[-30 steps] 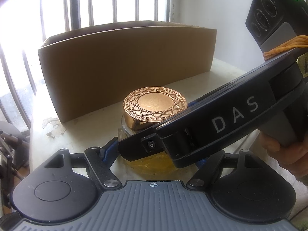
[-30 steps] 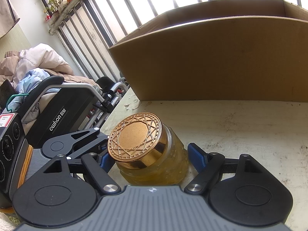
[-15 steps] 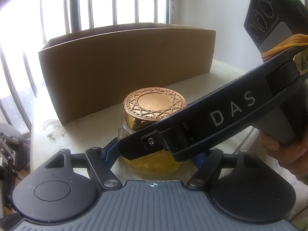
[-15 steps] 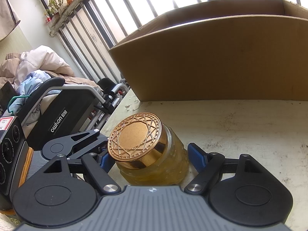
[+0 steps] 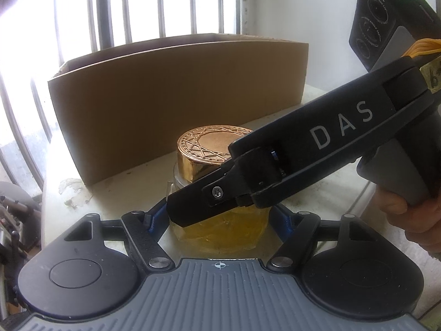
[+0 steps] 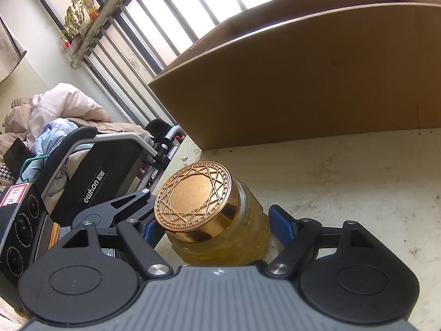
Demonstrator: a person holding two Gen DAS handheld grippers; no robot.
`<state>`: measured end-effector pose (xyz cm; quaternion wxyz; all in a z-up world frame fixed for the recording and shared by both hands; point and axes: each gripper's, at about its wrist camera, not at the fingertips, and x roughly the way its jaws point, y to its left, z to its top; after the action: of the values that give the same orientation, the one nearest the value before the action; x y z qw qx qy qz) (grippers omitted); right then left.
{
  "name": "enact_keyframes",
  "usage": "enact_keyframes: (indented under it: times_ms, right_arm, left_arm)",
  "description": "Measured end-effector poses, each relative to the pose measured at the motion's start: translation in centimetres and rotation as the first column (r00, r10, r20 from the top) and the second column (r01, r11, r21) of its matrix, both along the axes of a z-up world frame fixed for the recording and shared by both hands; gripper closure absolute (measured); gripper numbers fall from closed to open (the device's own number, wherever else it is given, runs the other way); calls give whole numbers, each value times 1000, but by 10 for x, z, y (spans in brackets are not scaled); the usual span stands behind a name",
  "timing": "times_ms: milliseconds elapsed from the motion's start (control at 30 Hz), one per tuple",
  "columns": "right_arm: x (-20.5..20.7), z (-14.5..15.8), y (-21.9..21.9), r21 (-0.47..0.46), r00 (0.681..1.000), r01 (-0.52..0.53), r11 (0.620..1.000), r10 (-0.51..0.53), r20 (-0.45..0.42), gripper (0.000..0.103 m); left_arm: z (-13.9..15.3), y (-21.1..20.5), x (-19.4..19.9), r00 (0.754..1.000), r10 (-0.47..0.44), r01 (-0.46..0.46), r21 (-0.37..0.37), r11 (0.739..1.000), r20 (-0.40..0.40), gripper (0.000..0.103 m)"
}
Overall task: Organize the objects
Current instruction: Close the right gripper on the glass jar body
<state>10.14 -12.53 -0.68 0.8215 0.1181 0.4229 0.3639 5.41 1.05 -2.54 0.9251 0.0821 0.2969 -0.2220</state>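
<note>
A glass jar of yellow contents [image 5: 220,234] with a copper patterned lid [image 5: 209,149] stands on the white table [image 5: 115,190]. It also shows in the right wrist view [image 6: 220,237], where it looks tilted. My left gripper [image 5: 219,220] and my right gripper [image 6: 213,227] are both open, and the jar stands between the blue pads of each. I cannot tell whether the pads touch the glass. The right gripper's black body [image 5: 303,160] crosses in front of the jar in the left wrist view.
A large open cardboard box [image 5: 179,88] stands just behind the jar, also in the right wrist view [image 6: 317,82]. Window bars [image 5: 171,5] are behind it. A folded wheelchair [image 6: 110,165] and bedding lie off the table's left edge.
The right gripper's body has lifted and tilted slightly in the left wrist view. The jar has not moved, and both grippers keep the same opening.
</note>
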Motion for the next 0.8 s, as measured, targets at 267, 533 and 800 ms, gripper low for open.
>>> enact_keyframes:
  times_ms: [267, 533, 800]
  right_arm:
    - [0, -2, -3, 6, 1000, 0, 1000, 0, -2, 21]
    - [-2, -2, -5, -5, 1000, 5, 1000, -5, 5, 21]
    - [2, -1, -7, -10, 1000, 7, 1000, -7, -2, 21]
  left_arm:
    - [-1, 1, 5, 1000, 5, -5, -12, 1000, 4, 28]
    - [-2, 3, 9, 1000, 11, -11, -34, 999, 6, 29]
    - [-1, 0, 17, 1000, 19, -19, -42, 999, -6, 29]
